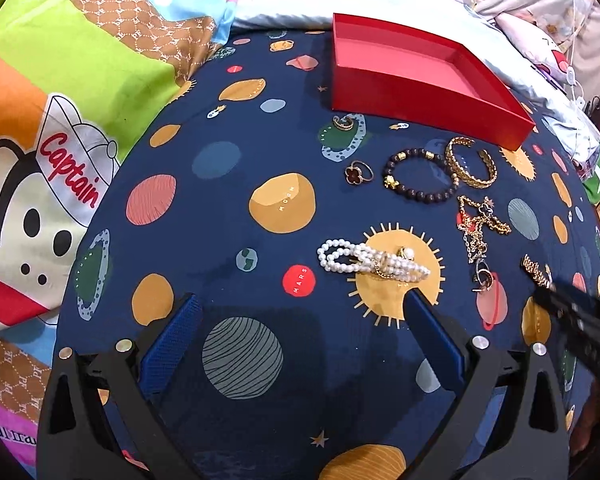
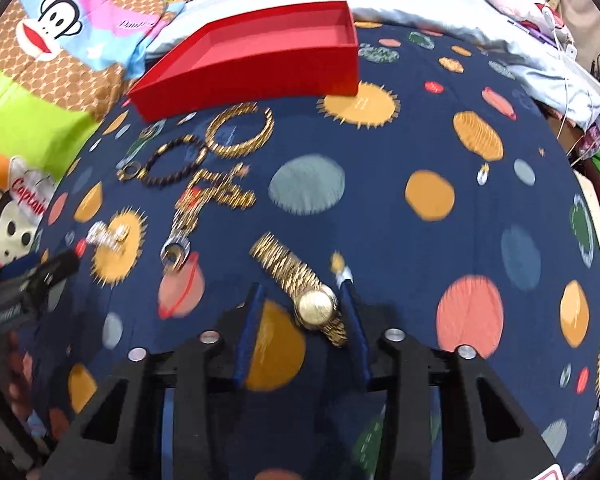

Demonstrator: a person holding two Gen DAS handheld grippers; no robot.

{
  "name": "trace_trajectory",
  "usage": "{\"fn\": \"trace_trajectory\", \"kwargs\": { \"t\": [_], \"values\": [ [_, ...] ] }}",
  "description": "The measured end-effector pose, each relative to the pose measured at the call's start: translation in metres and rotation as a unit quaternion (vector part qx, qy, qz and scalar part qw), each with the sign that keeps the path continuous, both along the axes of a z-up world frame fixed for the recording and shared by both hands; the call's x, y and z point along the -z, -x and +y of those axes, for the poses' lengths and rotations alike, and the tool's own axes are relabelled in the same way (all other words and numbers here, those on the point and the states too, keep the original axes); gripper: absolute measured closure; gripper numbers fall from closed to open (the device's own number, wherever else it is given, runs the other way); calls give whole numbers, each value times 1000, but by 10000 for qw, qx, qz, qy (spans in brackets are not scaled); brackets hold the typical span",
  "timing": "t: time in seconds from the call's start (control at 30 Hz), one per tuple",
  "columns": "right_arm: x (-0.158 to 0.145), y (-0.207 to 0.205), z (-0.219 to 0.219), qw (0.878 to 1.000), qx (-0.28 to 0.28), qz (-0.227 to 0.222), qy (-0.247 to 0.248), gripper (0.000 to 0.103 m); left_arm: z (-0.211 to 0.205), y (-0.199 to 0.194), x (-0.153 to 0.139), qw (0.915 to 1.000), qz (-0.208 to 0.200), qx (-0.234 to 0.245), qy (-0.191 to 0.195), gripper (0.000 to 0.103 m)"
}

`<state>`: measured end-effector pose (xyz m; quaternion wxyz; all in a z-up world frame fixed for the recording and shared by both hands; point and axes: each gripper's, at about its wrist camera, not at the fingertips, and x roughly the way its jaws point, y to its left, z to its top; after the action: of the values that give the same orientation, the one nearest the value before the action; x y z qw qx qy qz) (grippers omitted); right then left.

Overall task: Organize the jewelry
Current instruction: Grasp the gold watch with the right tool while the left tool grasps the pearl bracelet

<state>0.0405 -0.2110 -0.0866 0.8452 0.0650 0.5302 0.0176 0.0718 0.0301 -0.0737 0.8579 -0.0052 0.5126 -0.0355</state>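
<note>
Gold watch [image 2: 315,304] lies on the bed's planet-print cover [image 2: 380,216], near the right tool [image 2: 300,292], whose narrowed fingers bracket its face; whether they pinch it yet, I cannot tell. Next comes carrying it to the empty red box [image 2: 260,60] at the far side. Left tool [image 1: 300,308] hovers spread, empty, just short of the pearl bracelet [image 1: 364,260].

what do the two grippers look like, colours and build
Both match. The left gripper and right gripper have black, angular plastic frames with triangular cut-outs and round silver bolt heads at the joints. Each carries two flat fingers faced with blue textured pads. In the left wrist view the right gripper's black body shows at the right edge. No cables or sleeves are clearly visible.
</note>
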Motion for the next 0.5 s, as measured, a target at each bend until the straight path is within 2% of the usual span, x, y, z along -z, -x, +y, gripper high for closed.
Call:
{"fn": "trace_trajectory", "kwargs": {
  "t": [0.13,0.17,0.5],
  "values": [
    [0,7,7,9998,-45,-8,178,74,-3,0,2,10000,3,30,23,5],
    [0,6,8,9996,-18,-33,282,80,-3,-1,3,10000,17,24,34,5],
    [0,5,3,9996,218,-139,135,81,-18,-18,11,9976,298,-104,621,5]
  ]
}}
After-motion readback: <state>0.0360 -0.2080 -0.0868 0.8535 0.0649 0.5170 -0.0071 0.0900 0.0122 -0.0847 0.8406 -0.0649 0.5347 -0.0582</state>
